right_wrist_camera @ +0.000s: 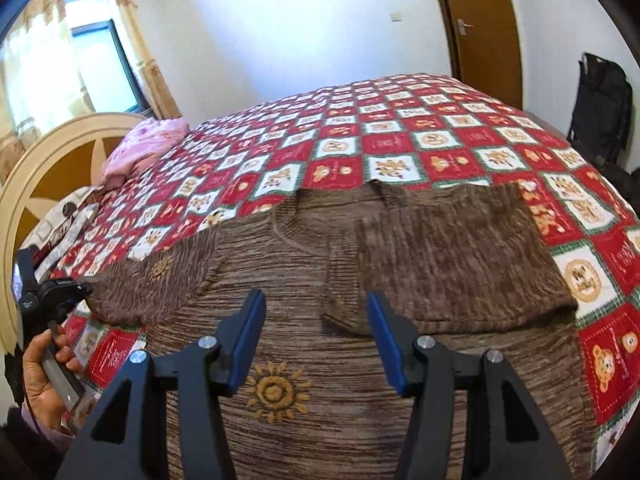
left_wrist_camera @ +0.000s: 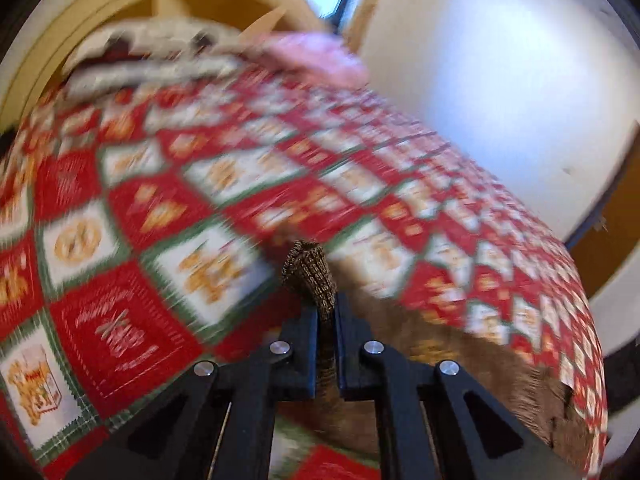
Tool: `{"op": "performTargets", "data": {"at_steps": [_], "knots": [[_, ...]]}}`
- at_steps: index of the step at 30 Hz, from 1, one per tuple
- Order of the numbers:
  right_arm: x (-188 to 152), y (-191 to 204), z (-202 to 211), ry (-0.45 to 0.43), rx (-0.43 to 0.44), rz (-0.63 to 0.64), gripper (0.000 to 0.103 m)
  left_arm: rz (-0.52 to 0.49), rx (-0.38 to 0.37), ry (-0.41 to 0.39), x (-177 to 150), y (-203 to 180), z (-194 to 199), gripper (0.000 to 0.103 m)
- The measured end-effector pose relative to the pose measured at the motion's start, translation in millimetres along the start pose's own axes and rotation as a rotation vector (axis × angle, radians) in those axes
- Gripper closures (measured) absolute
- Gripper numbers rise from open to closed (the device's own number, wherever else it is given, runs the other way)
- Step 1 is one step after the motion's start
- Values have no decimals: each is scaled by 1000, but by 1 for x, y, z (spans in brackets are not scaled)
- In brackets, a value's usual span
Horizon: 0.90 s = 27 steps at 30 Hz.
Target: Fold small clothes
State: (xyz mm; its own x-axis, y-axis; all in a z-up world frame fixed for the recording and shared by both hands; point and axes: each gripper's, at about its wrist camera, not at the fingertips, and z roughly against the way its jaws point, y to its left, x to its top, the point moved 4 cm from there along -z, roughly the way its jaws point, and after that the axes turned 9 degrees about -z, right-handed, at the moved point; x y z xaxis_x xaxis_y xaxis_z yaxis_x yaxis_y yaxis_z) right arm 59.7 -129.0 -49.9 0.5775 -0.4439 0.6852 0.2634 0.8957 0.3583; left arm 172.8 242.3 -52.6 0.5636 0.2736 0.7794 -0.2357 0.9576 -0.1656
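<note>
Right wrist view: brown knit sweater [right_wrist_camera: 320, 320] lies flat on the bed [right_wrist_camera: 440, 120]; one sleeve [right_wrist_camera: 452, 256] is already folded across the chest. Right tongs [right_wrist_camera: 316, 336] hang wide apart, empty, above the body. Left wrist view: left tongs [left_wrist_camera: 326, 320] pinched narrow on the other sleeve's cuff [left_wrist_camera: 308, 268]. Judgement: partway; second sleeve and body folds remain.

left gripper [left_wrist_camera: 327, 312] clamping brown sweater [left_wrist_camera: 310, 276]
</note>
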Motion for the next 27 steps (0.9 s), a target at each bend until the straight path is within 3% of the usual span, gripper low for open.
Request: {"op": "performTargets", "data": {"at_steps": [4,7,11,14,17,20,24,27], "knots": [[7,-21,6,-18,-29,-54,46,-243,-90,-102,6,-93,41,97],[12,-42,9,-24,-45,-123,46,-414,-200,-149,-10,-170,68,97],[14,-65,18,-30,-59,-179,46,-639,-300,-141,-64,-262,83,96],[13,-80,22,-25,-75,-203,46,-748,-328,-81,-116,-299,76,96],[9,-92,22,0,-75,-235,46,-754,-347,32,-145,-307,62,96],[8,-98,23,3,-85,-241,46,-743,-395,109,-167,-301,73,94],[9,-101,21,19,-80,-259,46,-728,-469,146,-179,-274,101,93],[12,-96,24,12,-71,-236,46,-694,-417,143,-177,-235,111,93]]}}
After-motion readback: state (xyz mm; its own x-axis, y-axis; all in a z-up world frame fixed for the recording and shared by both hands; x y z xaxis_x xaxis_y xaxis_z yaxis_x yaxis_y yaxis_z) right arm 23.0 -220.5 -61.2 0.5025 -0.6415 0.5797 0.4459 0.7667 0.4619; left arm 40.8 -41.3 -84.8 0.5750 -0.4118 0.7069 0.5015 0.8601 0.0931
